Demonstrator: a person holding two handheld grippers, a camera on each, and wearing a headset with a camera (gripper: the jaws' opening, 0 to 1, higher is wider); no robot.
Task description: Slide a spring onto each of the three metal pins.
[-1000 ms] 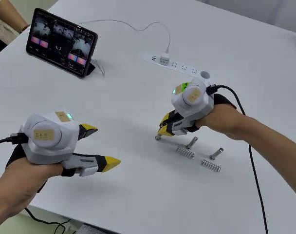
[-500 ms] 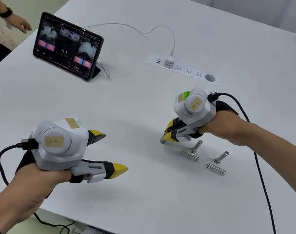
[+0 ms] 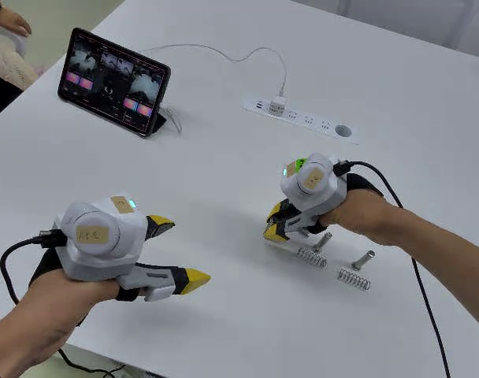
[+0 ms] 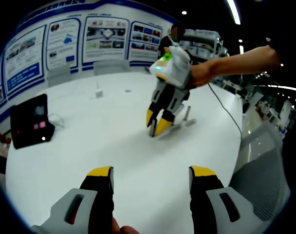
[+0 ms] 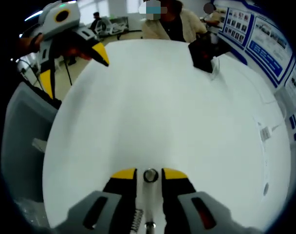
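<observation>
Head view: on the white table (image 3: 224, 142) lie two grey metal pins (image 3: 322, 241) and two coiled wire springs (image 3: 311, 257), just beside the right gripper (image 3: 272, 223). The left gripper (image 3: 181, 252) is spread and empty near the front edge, and bare table lies between the two. Left gripper view: its jaws stand wide apart over free surface. Right gripper view: the jaws pinch a third pin (image 5: 150, 175).

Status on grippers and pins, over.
Left hand-held gripper open, empty. Right hand-held gripper shut on one pin at the table. Two springs, two pins loose beside it, none threaded. Nothing in the way.
</observation>
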